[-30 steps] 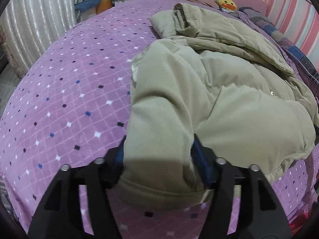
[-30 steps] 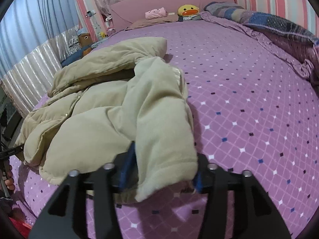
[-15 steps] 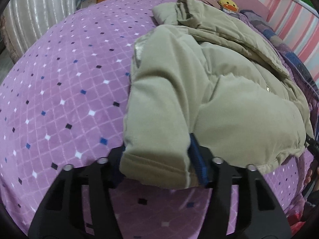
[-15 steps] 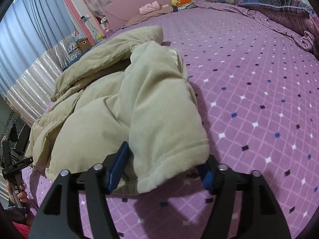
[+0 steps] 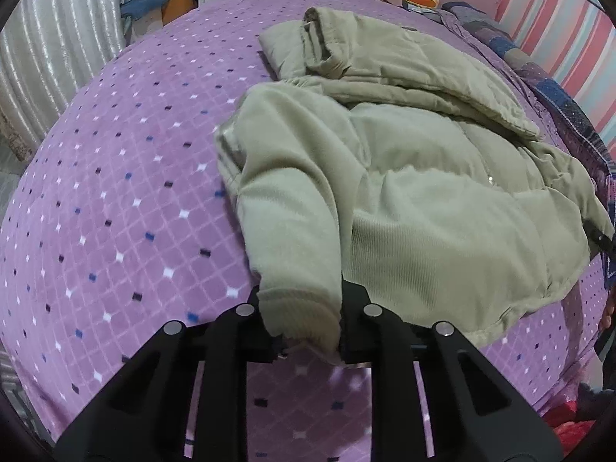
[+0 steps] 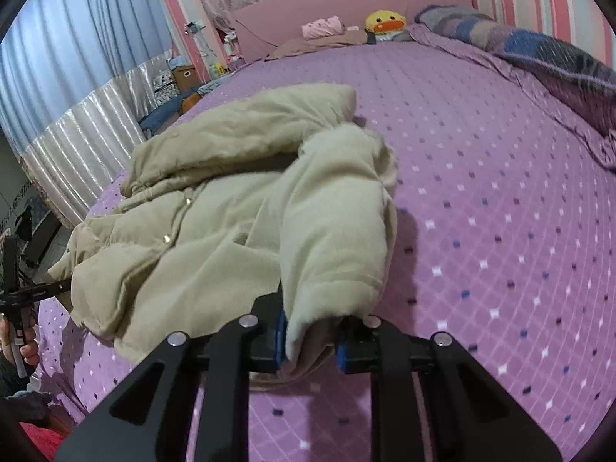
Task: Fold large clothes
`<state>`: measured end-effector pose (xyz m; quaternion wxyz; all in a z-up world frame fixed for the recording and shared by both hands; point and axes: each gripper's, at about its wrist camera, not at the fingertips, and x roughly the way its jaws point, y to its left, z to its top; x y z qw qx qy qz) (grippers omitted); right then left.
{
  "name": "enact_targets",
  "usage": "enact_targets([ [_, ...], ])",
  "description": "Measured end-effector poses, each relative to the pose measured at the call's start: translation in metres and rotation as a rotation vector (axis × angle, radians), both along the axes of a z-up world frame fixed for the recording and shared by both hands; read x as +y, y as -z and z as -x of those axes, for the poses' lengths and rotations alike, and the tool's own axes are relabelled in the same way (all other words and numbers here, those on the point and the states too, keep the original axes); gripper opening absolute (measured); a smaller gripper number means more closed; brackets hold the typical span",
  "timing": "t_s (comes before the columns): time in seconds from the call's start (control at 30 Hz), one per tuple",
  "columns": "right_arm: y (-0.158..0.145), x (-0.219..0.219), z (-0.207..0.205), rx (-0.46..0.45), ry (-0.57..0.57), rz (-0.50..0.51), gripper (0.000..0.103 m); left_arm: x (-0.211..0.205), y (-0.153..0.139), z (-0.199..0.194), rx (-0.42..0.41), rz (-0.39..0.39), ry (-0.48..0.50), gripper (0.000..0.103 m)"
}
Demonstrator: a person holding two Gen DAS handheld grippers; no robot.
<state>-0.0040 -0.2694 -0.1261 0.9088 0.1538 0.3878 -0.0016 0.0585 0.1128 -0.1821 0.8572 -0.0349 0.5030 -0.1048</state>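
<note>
Jacket: a beige padded jacket (image 5: pixel 442 200) lies spread on the purple bedspread (image 5: pixel 115 211), near the bed's near edge; collar end toward the headboard, hem toward the cameras.
Left sleeve: the left cuff (image 5: pixel 300 308) sits between the jaws of the left gripper (image 5: pixel 304 319), bunched and raised a little off the bedspread.
Left gripper: its jaws have just been closing and now press on the cuff from both sides, a narrow gap filled with cloth.
Right sleeve: the right cuff (image 6: pixel 327 308) hangs between the jaws of the right gripper (image 6: pixel 312 342), its open end facing the camera.
Right gripper: its jaws have just been closing too; the blue pads (image 6: pixel 340 350) pinch the cuff.
Hand: at the left edge of the right wrist view, a hand (image 6: pixel 19 342) grips the other tool's handle.
Far end: a yellow duck toy (image 6: pixel 385 21) and a pink bundle (image 6: pixel 322 26) lie by the pink headboard (image 6: pixel 346 4).
Side: a striped blanket (image 6: pixel 519 46) lies along the bed's far side.
</note>
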Motion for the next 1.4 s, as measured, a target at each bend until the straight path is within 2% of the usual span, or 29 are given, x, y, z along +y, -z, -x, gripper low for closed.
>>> enact_targets([
  [0.1,-0.012,0.004,-0.012,-0.025,-0.011,-0.003,0.019,-0.004,-0.014,-0.006,-0.018,0.009,0.012,0.018],
  [0.3,-0.044,0.011,-0.037,-0.078,-0.032,-0.005,0.018,-0.004,-0.056,-0.024,-0.066,0.093,0.015,0.017],
  [0.47,-0.070,0.006,-0.072,-0.108,-0.014,-0.037,0.018,-0.006,-0.086,-0.054,-0.098,0.098,0.018,0.017],
  [0.67,-0.101,-0.007,-0.118,-0.130,0.028,-0.098,0.018,-0.006,-0.112,-0.112,-0.103,0.103,-0.019,0.017],
  [0.83,-0.144,-0.016,-0.162,-0.176,0.084,-0.164,0.018,0.003,-0.150,-0.158,-0.139,0.187,-0.067,0.017],
  [1.0,-0.175,-0.019,-0.224,-0.176,0.153,-0.127,0.018,0.004,-0.178,-0.219,-0.163,0.159,-0.123,0.017],
  [1.17,-0.173,-0.029,-0.298,-0.118,0.221,-0.055,0.018,0.013,-0.170,-0.285,-0.138,0.120,-0.201,0.017],
  [1.3,-0.140,-0.035,-0.364,-0.024,0.255,0.038,0.018,0.008,-0.139,-0.345,-0.085,0.010,-0.240,0.017],
  [1.4,-0.106,-0.035,-0.402,0.060,0.244,0.092,0.018,0.006,-0.105,-0.382,-0.006,-0.029,-0.245,0.018],
])
